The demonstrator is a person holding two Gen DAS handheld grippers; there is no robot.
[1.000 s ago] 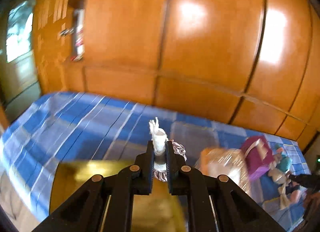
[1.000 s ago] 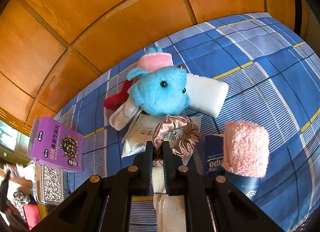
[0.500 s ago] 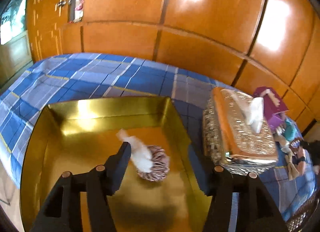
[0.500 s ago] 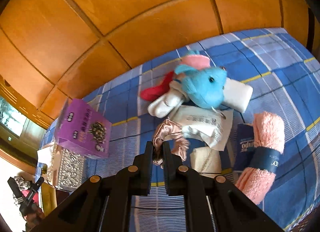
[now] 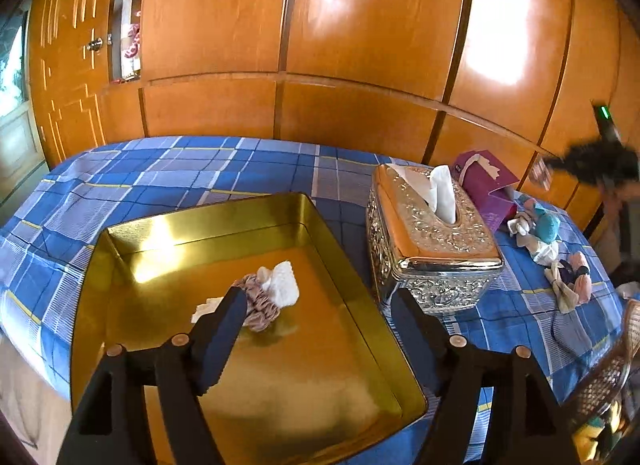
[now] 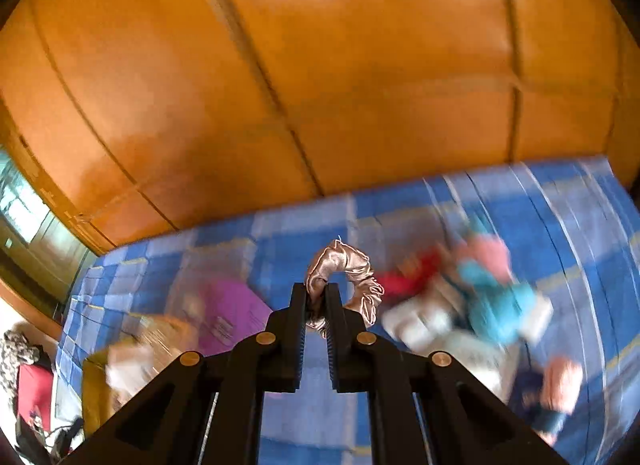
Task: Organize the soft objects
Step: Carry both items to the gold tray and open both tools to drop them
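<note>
In the left wrist view my left gripper [image 5: 318, 301] is open and empty above a gold metal tray [image 5: 340, 265]. A mauve scrunchie with a white cloth piece [image 5: 268, 297] lies in the tray just beyond the left finger. In the right wrist view my right gripper [image 6: 316, 289] is shut on a pink satin scrunchie [image 6: 348, 269] and holds it up above the blue plaid bedcover [image 6: 280, 233]. A blurred pile with a blue plush toy [image 6: 500, 297] lies to the right; the pile also shows in the left wrist view [image 5: 548, 241].
A silver ornate tissue box [image 5: 432, 237] stands right of the tray, with a purple box [image 5: 486, 185] behind it. Orange wooden wardrobe panels [image 5: 360, 45] back the bed. A wicker basket edge [image 5: 604, 385] is at the lower right.
My left gripper opened and let the mauve scrunchie drop into the gold tray. My right gripper lifted the pink scrunchie off the pile and swings left; its view is blurred.
</note>
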